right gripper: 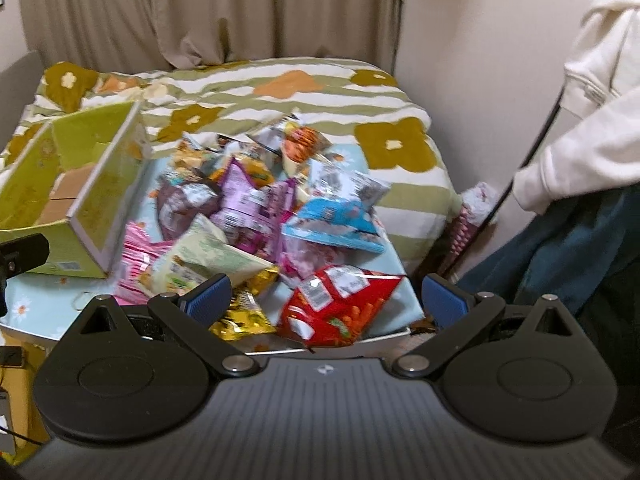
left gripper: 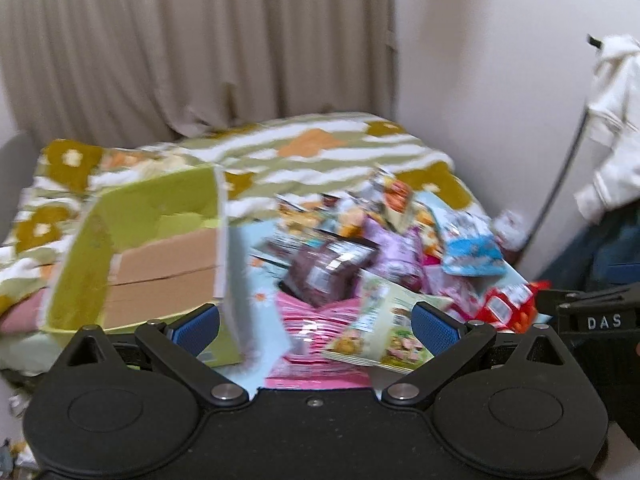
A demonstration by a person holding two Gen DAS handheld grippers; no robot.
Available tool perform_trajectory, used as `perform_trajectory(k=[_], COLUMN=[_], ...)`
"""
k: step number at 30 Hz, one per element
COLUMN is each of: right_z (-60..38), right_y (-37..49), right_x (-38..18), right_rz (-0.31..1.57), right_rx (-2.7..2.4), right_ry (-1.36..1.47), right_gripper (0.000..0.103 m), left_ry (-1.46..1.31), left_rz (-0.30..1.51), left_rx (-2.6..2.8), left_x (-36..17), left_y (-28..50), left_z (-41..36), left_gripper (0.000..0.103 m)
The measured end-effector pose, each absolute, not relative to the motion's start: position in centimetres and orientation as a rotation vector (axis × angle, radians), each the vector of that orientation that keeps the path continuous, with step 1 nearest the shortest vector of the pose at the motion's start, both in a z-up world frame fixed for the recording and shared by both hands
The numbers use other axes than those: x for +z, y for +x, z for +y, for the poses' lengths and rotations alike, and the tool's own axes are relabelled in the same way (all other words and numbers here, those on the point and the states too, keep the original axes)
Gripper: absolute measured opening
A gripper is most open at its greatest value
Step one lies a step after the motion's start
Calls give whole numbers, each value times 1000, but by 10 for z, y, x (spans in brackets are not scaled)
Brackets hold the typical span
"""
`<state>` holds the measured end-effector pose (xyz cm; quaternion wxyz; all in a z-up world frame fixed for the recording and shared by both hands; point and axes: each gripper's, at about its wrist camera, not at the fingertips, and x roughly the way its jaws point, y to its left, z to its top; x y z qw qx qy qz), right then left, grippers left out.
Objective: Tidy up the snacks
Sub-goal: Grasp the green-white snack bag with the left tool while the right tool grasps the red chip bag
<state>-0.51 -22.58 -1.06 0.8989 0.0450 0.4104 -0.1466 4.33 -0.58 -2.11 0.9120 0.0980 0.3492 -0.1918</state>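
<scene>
Both tools are spread wide and carry nothing: the left hand-held gripper (left gripper: pixel 316 320) hangs over the near edge of the pile with a pink striped packet (left gripper: pixel 316 328) and a pale green packet (left gripper: pixel 380 328) showing between its blue pads, and the right hand-held gripper (right gripper: pixel 326 298) sits just above a red bag (right gripper: pixel 340 308) at the front corner of the worktop (right gripper: pixel 40 308), which is covered in a light blue daisy-print cloth. The snacks (right gripper: pixel 272 208) lie in one loose heap in the middle of that cloth, and the open green cardboard box (right gripper: pixel 76 204) stands just to their left, its inside apparently bare. The step in hand looks like choosing a first bag to move into the box. The red bag is the sensible pick for the right side, since it lies on top and nearest; pinching a sealed edge or corner rather than the puffed middle should avoid crushing what is inside, and lifting straight up should keep the gold packet (right gripper: pixel 244 312) beside it from being dragged off the edge. The left tool is closer to the box and could steady its wall. The only legible writing is "DAS" on a black tool body (left gripper: pixel 604 322) at the right of the left view; the print on the packets is too blurred to read.
</scene>
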Motion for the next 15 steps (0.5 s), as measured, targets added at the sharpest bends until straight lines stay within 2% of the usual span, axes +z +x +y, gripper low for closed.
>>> perform_trajectory(k=[6, 15], right_z=[-251, -272], right_y=[6, 40], right_x=[-42, -92], right_rz=[894, 976], right_rx=[-350, -340], right_ry=[195, 289], right_gripper=[103, 103], left_ry=[175, 365], left_rz=[776, 858], left_rx=[-541, -582], left_x=[-48, -92], left_y=[68, 87], left_z=[-28, -80], left_gripper=[103, 101])
